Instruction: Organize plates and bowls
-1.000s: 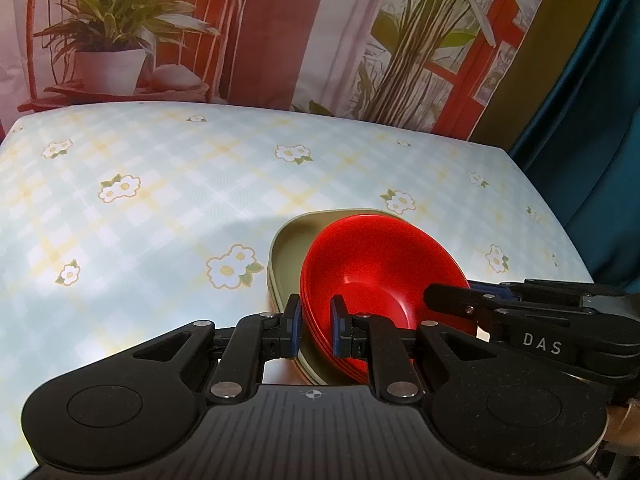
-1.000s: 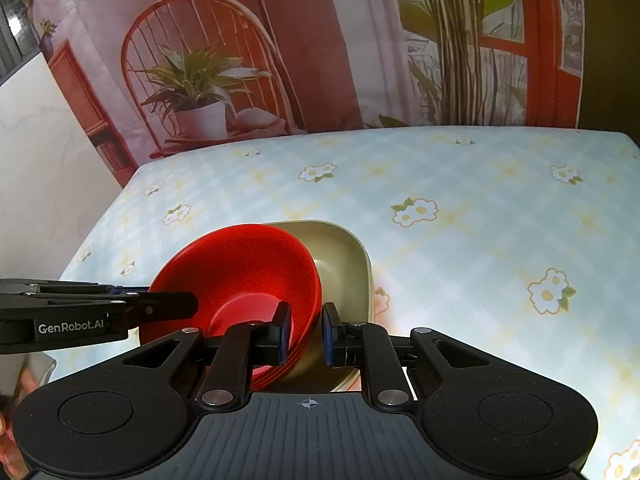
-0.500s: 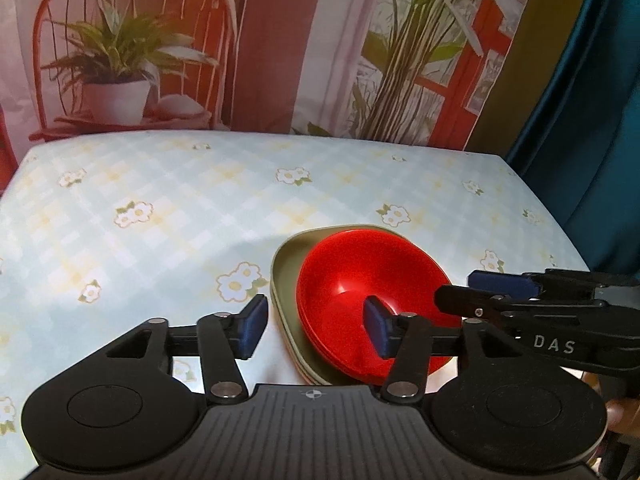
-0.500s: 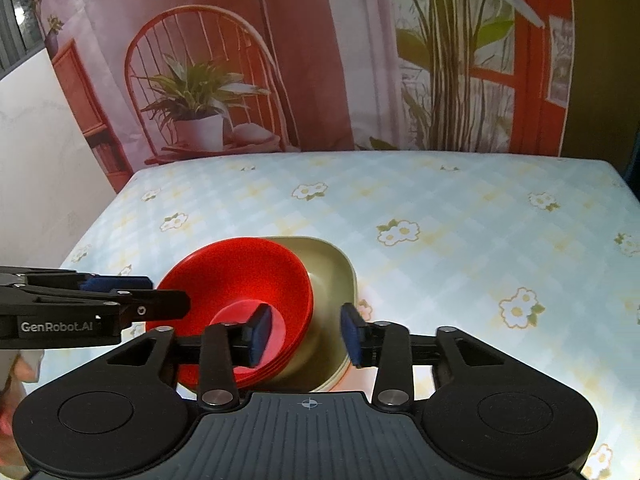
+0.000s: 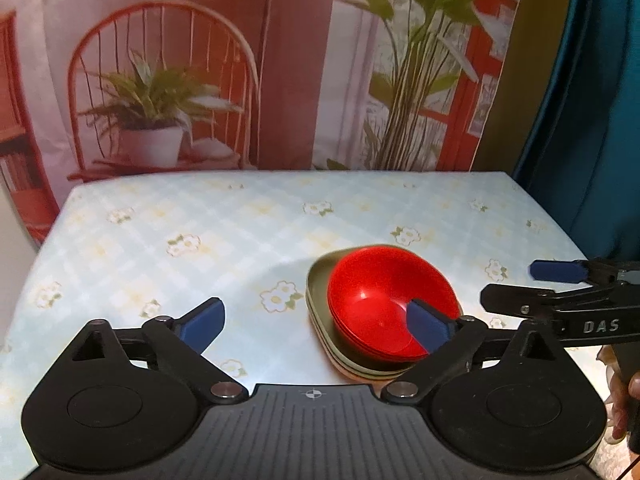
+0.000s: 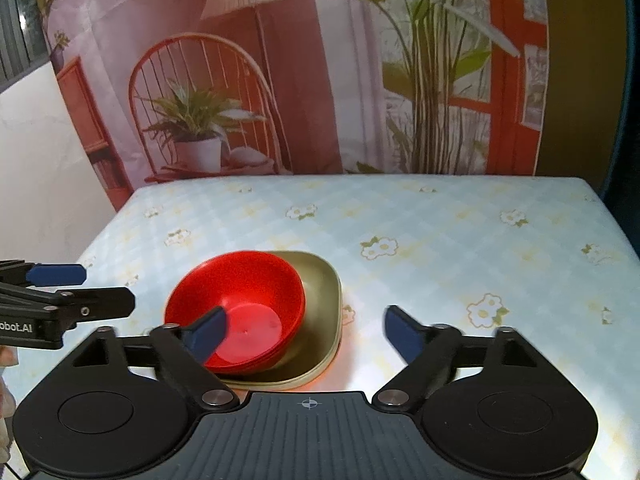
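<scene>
Both the left gripper [image 5: 316, 322] and right gripper [image 6: 306, 330] have let go and drawn back, jaws now wide and empty — the nested red plastic bowls [image 5: 390, 310] sit in the stacked olive-green square plates [image 6: 320, 280] on the floral-clothed tabletop [image 5: 240, 232], so the stacking looks done.

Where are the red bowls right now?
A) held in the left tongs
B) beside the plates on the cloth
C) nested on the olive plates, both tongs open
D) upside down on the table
C: the red bowls sit stacked on the olive plates, with the left tongs and right tongs spread wide and gripping nothing.
</scene>
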Demonstrator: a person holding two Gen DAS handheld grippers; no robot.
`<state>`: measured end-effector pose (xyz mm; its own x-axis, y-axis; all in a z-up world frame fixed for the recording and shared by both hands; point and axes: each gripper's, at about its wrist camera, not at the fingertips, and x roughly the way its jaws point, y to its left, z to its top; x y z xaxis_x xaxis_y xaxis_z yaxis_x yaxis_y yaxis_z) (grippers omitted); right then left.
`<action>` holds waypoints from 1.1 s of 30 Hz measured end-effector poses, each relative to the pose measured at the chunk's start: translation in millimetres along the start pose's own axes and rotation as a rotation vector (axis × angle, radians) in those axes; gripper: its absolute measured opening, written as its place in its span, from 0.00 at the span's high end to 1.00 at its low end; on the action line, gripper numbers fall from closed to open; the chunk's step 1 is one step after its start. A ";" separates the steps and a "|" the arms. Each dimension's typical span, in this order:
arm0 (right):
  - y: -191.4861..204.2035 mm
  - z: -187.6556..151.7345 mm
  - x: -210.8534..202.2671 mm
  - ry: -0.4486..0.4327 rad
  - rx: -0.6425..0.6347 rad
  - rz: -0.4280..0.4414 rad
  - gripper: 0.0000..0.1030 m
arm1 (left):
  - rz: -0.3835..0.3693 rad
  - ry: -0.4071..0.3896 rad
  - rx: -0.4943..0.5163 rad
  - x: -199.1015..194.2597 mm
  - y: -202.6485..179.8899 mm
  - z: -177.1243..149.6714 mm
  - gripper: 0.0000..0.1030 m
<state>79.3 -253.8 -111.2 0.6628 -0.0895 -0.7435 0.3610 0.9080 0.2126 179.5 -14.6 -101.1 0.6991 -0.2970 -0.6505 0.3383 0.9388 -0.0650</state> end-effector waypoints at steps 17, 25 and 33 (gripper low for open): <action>27.3 11.2 -100.9 -0.175 -0.020 -0.031 0.00 | 0.148 -0.215 0.029 -119.7 -31.7 3.0 0.00; 47.9 7.4 -169.0 -0.258 -0.042 -0.031 0.00 | 0.181 -0.285 0.036 -178.3 -45.3 -0.7 0.00; 66.3 -4.5 -203.6 -0.293 -0.082 -0.028 0.00 | 0.192 -0.294 -0.003 -200.2 -50.3 -16.8 0.00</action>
<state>-34.7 -173.6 51.4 0.8186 -0.2184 -0.5312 0.3357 0.9324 0.1339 12.0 0.5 19.6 0.9015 -0.1525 -0.4049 0.1819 0.9827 0.0348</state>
